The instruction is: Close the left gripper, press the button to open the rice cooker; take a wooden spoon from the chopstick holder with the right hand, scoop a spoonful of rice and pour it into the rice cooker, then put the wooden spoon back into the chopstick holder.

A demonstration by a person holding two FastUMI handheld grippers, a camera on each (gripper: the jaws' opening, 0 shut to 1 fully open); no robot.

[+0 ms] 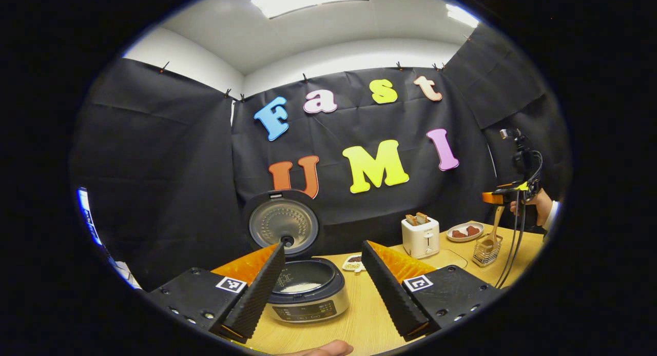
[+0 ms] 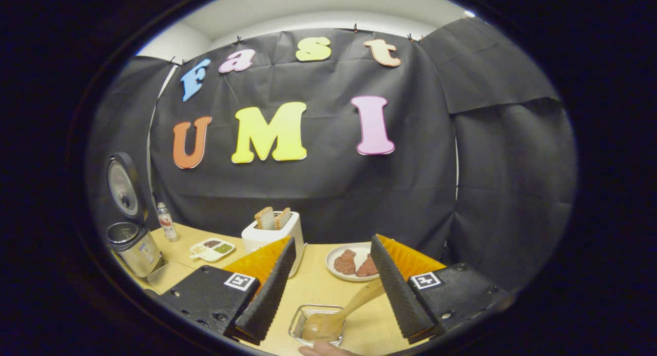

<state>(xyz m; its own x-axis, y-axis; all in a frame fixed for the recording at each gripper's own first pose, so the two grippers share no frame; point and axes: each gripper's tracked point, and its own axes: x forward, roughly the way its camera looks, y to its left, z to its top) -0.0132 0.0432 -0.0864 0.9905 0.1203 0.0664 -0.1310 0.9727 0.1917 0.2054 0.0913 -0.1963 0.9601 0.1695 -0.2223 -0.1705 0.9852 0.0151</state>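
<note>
Both tongs spread: my left tongs over the open rice cooker, my right tongs above wooden spoon in chopstick holder.

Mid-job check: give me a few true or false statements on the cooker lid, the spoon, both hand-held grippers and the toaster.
1. The rice cooker lid is up. True.
2. The wooden spoon lies flat on the table. False: its bowl sits in the chopstick holder, handle leaning up.
3. The left hand-held gripper is shut on the cooker's button. False: its jaws stand open, in front of the cooker.
4. The right hand-held gripper is open, with the spoon handle running up toward its right finger. True.
5. The toaster is empty. False: bread slices stick out of it.
</note>
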